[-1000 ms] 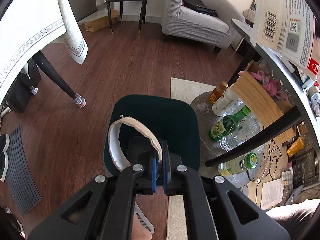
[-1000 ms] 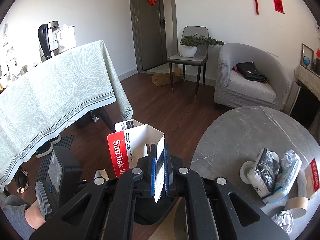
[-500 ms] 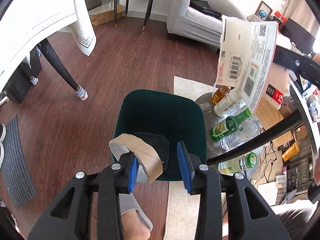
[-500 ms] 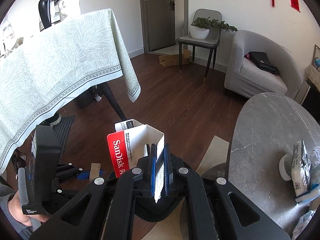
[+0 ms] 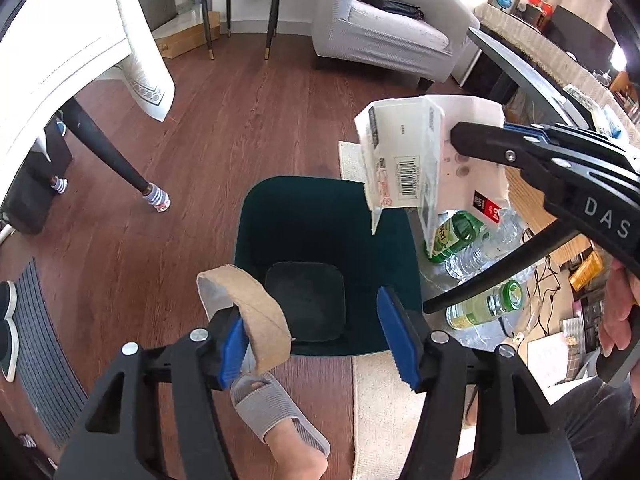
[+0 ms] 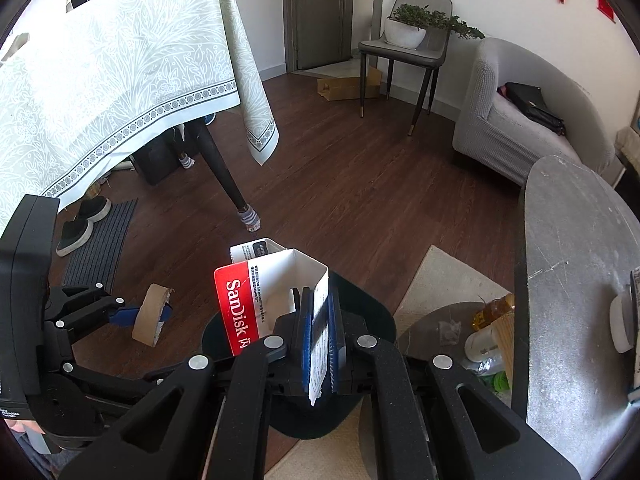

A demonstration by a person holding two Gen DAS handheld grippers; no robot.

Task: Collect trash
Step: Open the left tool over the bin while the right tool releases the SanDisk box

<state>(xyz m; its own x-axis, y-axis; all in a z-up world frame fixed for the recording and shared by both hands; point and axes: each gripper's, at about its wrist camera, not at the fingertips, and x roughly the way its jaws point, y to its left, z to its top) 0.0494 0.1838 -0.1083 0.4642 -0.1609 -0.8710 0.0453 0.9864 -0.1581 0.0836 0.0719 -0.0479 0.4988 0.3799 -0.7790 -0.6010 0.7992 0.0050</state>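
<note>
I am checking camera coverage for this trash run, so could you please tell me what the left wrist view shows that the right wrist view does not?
Only the left wrist view shows the person's slippered foot, the barcode side of the package and the hand on the right tool.

Only the right wrist view shows the package's red SanDisk face, the grey tabletop and the door.

Both show the dark green bin, the cardboard roll against one pad of the left tool, whose jaws have just been opening, and the right tool shut on the package.
</note>
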